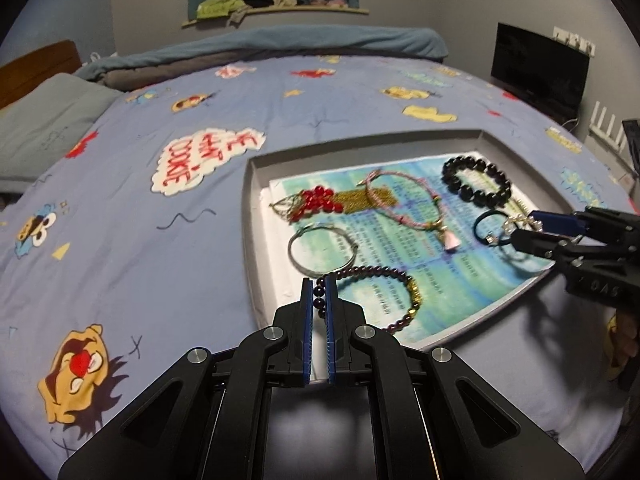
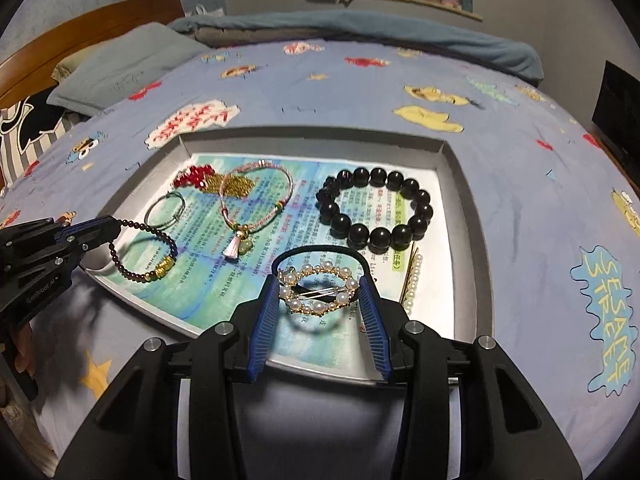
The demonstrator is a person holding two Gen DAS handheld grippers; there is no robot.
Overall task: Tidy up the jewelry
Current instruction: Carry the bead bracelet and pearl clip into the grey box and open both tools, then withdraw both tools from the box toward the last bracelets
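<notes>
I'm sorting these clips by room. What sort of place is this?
Most likely a bedroom: the jewelry tray sits on a bed with a cartoon-print bedspread, a pillow and a wooden headboard.

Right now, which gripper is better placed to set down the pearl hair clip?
Right. The right gripper has its jaws closed on the pearl hair clip above the tray. The left gripper is shut on the dark beaded bracelet at the tray's other side.
</notes>
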